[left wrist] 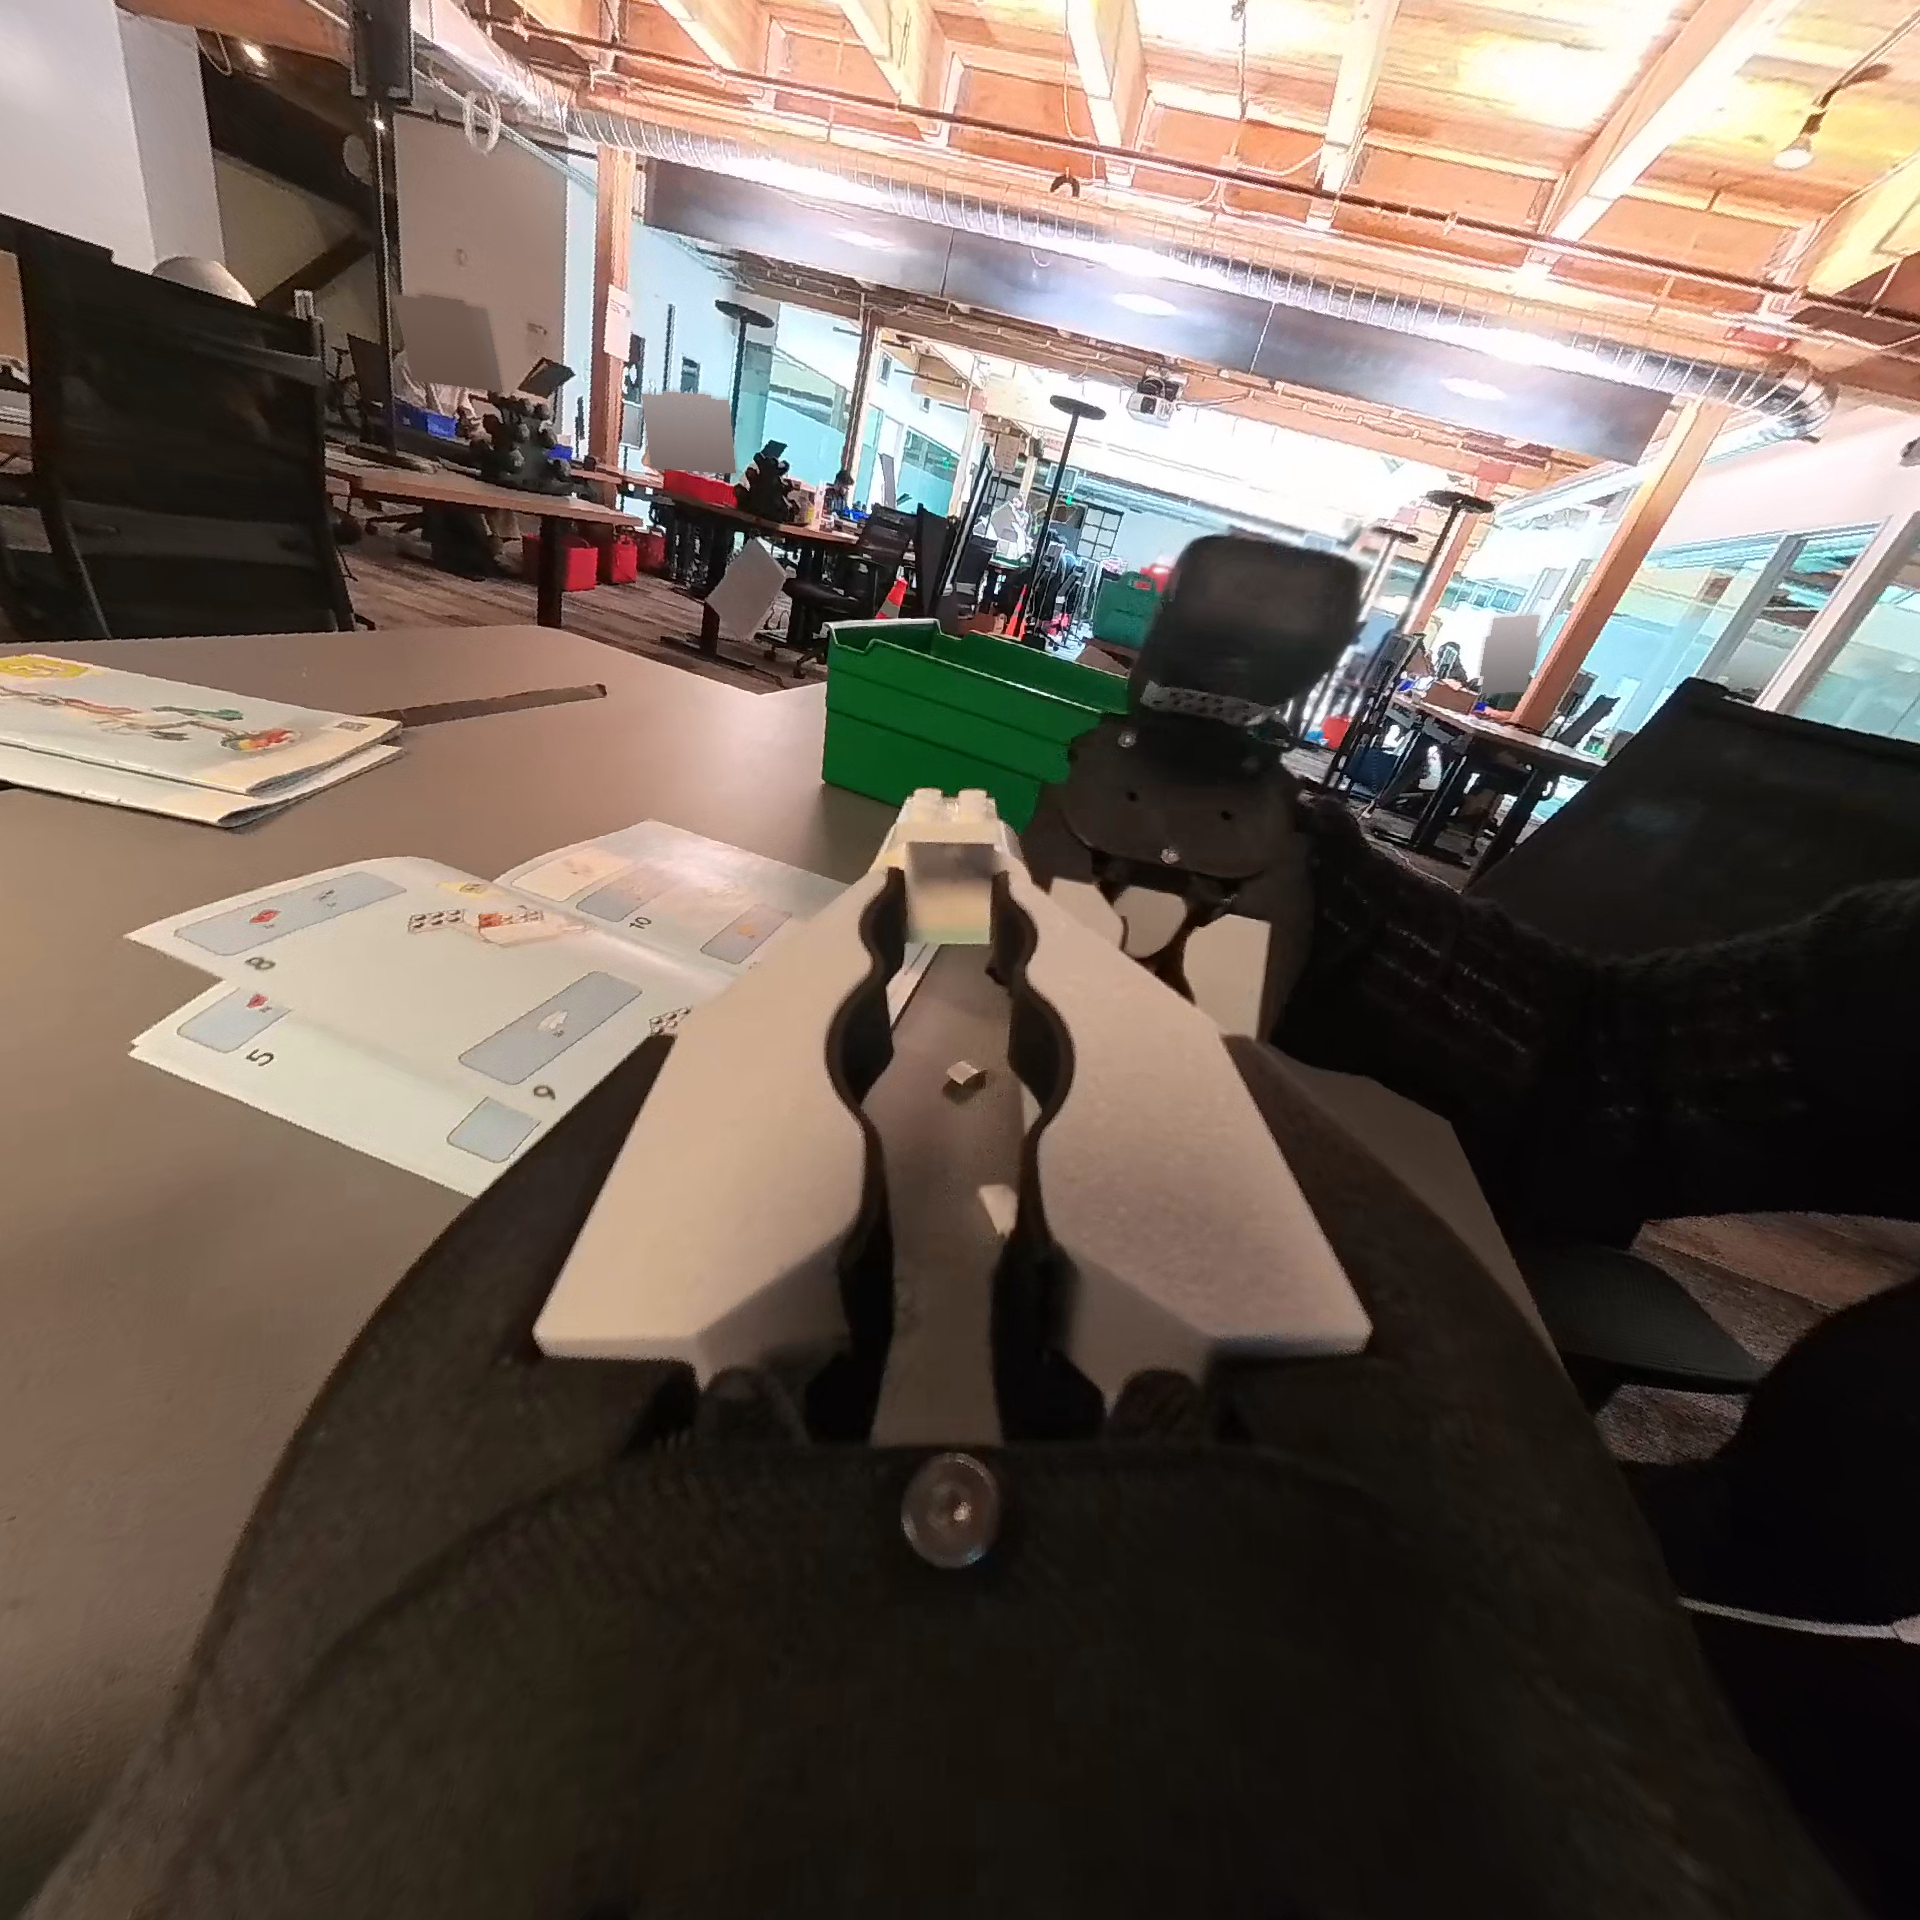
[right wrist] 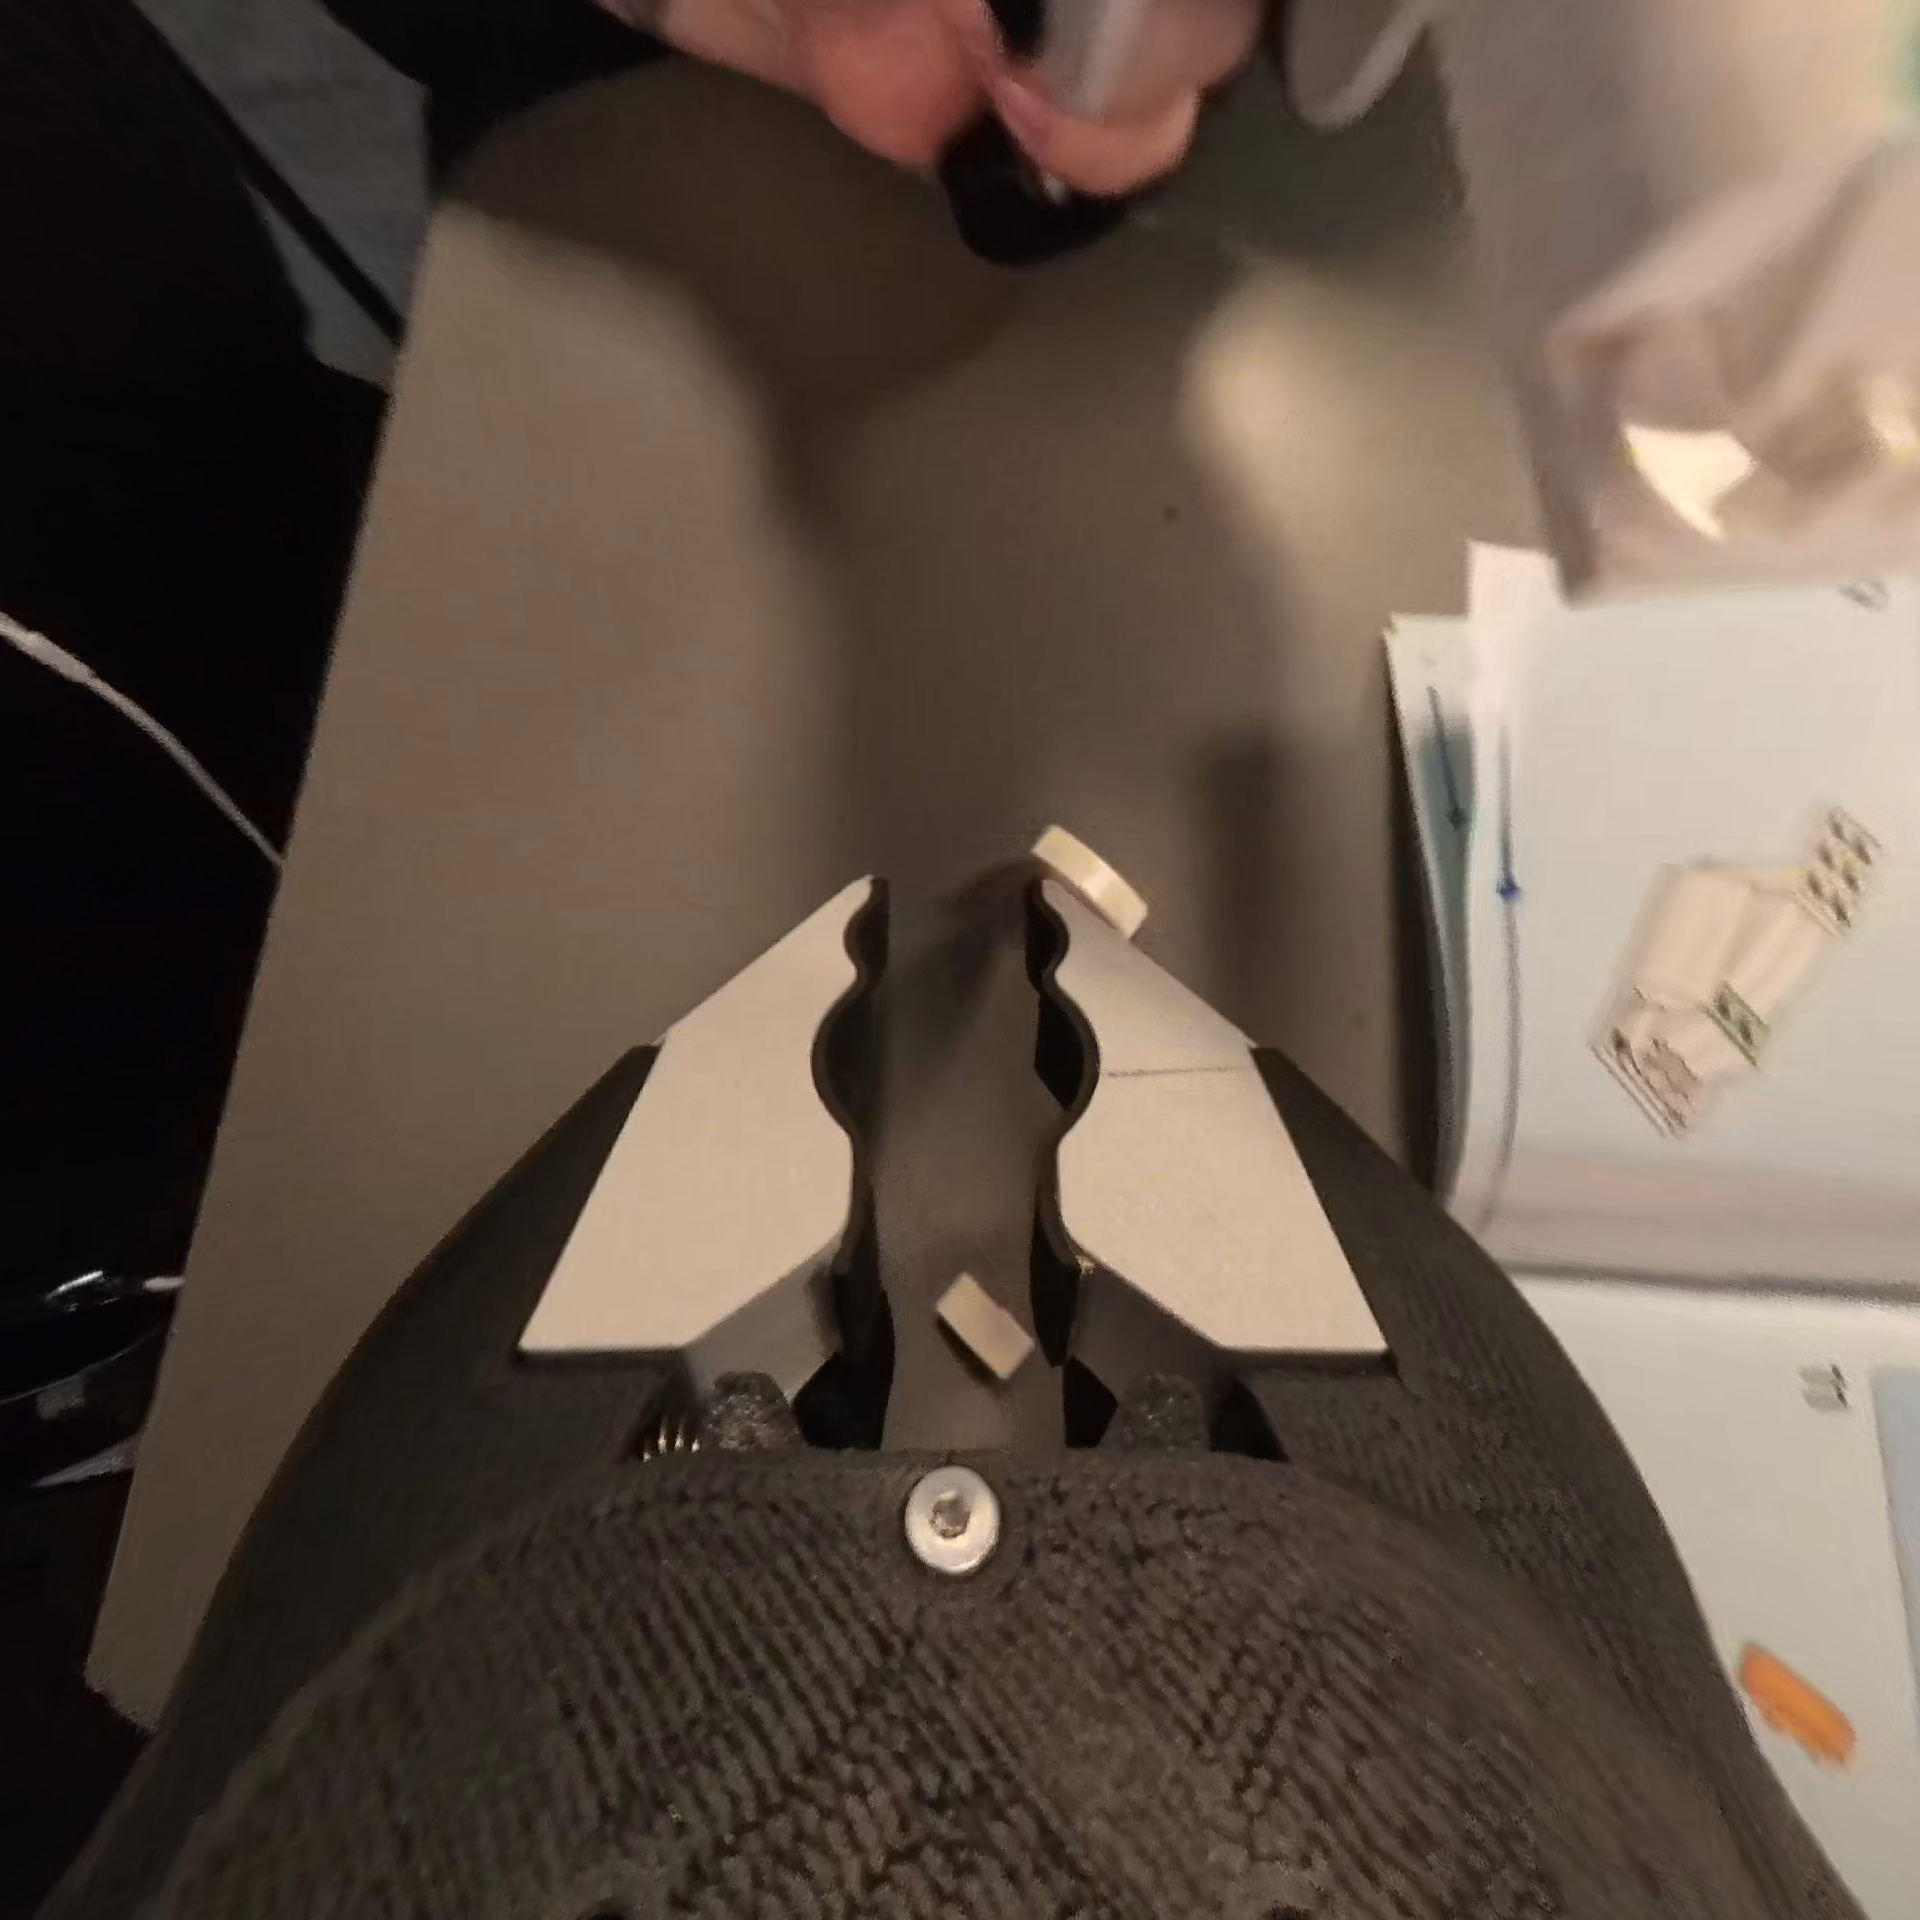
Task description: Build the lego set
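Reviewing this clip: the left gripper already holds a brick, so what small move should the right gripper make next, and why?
Probably shift the right gripper slightly right and close on the small round white piece. Its jaws stand open and empty, the piece lies on the grey table just off the right fingertip, and the left gripper is already clamped on the translucent white studded brick.

Open-plan workshop office: desks [left wrist: 499, 497], exposed beams [left wrist: 1122, 62]

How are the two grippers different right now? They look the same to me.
The left gripper is shut on a white brick; the right gripper holds nothing, its jaws apart. The left gripper is raised, pointing out across the table; the right gripper points down at the table, close to a round white piece lying by one fingertip. Both share pale fingers with wavy black pads on a black body.
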The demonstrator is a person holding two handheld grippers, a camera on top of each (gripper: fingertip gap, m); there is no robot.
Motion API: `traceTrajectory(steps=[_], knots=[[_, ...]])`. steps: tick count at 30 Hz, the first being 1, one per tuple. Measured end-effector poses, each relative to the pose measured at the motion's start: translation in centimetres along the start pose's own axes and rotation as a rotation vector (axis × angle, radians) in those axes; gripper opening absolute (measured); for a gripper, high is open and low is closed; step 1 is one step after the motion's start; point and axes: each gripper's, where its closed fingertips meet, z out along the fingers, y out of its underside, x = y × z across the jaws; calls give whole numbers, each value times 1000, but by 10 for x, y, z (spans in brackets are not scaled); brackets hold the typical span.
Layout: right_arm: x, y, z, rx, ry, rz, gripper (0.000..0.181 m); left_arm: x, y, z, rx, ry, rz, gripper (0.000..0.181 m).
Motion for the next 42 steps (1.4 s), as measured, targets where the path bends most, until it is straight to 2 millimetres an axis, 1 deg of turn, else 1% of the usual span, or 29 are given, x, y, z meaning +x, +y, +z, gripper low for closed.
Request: traceTrajectory(steps=[1, 4, 7, 11, 13, 14, 15, 16, 18, 19, 21, 22, 23, 25, 26, 28, 30, 35, 42], knots=[[-1, -3, 1, 1, 5, -22, 23, 0, 0, 0, 2, 1, -3, 15], [13, -10, -4, 31, 103, -61, 20, -1, -2, -1, 11, 4, -17, 15], [23, -8, -8, 51, 147, -39, 22, 0, -2, -1, 12, 9, -21, 15], [25, -2, 1, 26, 134, -25, 23, 1, -1, 0, 7, 16, -18, 15], [24, 1, 6, 5, 129, -50, 6, 3, -1, 0, 10, 22, -15, 15], [24, 0, 3, 3, 133, -74, 6, 4, -2, 0, 13, 27, -12, 15], [25, 0, -2, -1, 153, -102, 6, 5, -3, 0, 17, 34, -6, 15], [29, -3, -13, 19, 182, -115, 6, 8, -5, 0, 23, 44, 8, 15], [36, -17, -44, 112, 246, -91, 6, 9, -5, 0, 21, 43, 42, 15], [40, -28, -63, 166, 293, -97, 6, 11, -4, 1, 14, 45, 57, 14], [37, -54, -94, 262, 340, -131, 6, 14, -3, 2, 16, 57, 75, 15], [32, -68, -103, 294, 343, -153, 5, 16, -3, 2, 20, 69, 75, 15], [28, -80, -108, 311, 344, -177, 5, 19, -4, 2, 24, 81, 74, 15], [20, -97, -105, 298, 327, -208, 6, 23, -4, 2, 32, 101, 69, 15], [18, -100, -100, 269, 316, -222, 6, 25, -6, 2, 43, 111, 67, 15], [16, -101, -89, 195, 292, -234, 6, 29, -8, 1, 58, 130, 83, 15], [16, -103, -84, 166, 276, -232, 6, 31, -7, 1, 47, 129, 106, 15], [21, -106, -84, 130, 276, -210, 6, 31, -9, 0, 56, 125, 125, 15], [21, -102, -83, 56, 290, -206, 6, 31, -7, 1, 47, 124, 123, 15]])
